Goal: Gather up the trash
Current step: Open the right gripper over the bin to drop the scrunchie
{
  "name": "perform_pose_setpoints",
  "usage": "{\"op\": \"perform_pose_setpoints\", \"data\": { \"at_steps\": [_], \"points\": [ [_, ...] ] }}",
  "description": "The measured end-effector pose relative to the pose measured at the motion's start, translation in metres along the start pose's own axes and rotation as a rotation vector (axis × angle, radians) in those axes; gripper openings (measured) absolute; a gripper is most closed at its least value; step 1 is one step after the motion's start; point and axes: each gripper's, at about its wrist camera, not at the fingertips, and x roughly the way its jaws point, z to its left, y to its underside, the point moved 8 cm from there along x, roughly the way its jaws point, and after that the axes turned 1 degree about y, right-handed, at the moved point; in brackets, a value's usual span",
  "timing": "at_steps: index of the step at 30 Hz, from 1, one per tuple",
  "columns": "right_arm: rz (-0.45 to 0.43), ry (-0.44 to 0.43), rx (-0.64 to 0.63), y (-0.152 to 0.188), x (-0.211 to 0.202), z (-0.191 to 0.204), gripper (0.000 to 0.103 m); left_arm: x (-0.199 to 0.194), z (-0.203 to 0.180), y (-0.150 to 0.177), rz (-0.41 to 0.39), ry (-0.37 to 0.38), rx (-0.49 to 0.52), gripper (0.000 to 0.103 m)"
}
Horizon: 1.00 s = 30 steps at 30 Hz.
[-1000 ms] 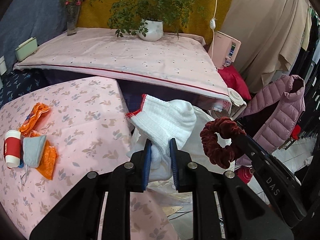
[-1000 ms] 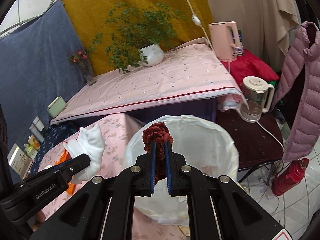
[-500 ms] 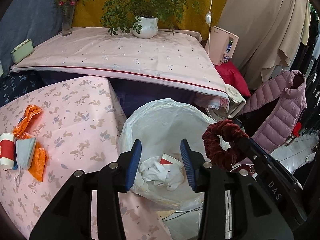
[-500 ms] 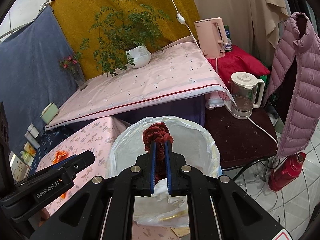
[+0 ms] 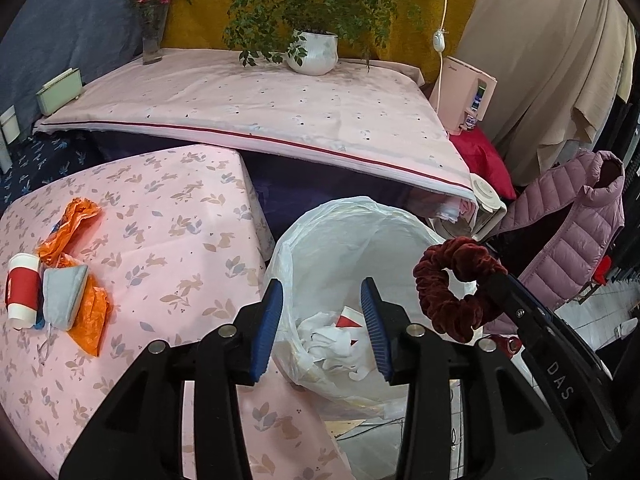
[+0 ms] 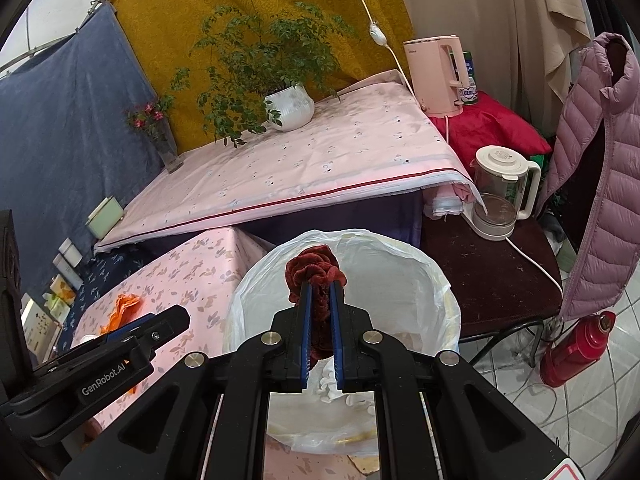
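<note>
Scrunchie (image 6: 316, 276) was clenched in my right claw (image 6: 319, 292) above the bag (image 6: 440, 292); my left claw (image 5: 322, 298) stood released, empty, at nine o'clock.

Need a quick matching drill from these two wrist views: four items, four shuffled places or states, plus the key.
Items
1. scrunchie
2. white glove
3. paper cup
4. left hand-held gripper

Places or states
A. lying on the floral tablecloth
B. open, nothing between its pads
C. pinched in the right hand-held gripper
D. crumpled inside the bin bag

Pairs: 1-C, 2-D, 3-A, 4-B
</note>
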Motion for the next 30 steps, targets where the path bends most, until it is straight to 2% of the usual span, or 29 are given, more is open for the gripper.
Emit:
{"op": "perform_pose_setpoints", "data": {
  "at_steps": [2, 3, 7, 16, 19, 30],
  "points": [
    [0.001, -0.001, -0.001, 0.0, 0.001, 0.002, 0.012, 0.0, 0.002, 0.0, 0.0, -0.006, -0.003, 0.04],
    [-0.002, 0.0, 0.001, 0.0, 0.001, 0.003, 0.015, -0.001, 0.004, 0.0, -0.001, -0.012, -0.005, 0.044],
    [-0.012, -0.002, 0.01, -0.001, -0.001, 0.005, 0.015, -0.003, 0.012, -0.001, -0.017, -0.032, -0.019, 0.055],
    [0.003, -0.009, -0.015, 0.005, 0.0, 0.017, 0.015, -0.006, 0.023, 0.001, -0.021, -0.047, -0.042, 0.055],
    [0.005, -0.01, -0.019, 0.006, 0.0, 0.02, 0.021, -0.008, 0.026, 0.002, -0.024, -0.051, -0.046, 0.055],
    [0.011, -0.018, -0.034, 0.013, -0.002, 0.033, 0.029, -0.014, 0.047, 0.01, -0.026, -0.071, -0.088, 0.057]
  ]
}}
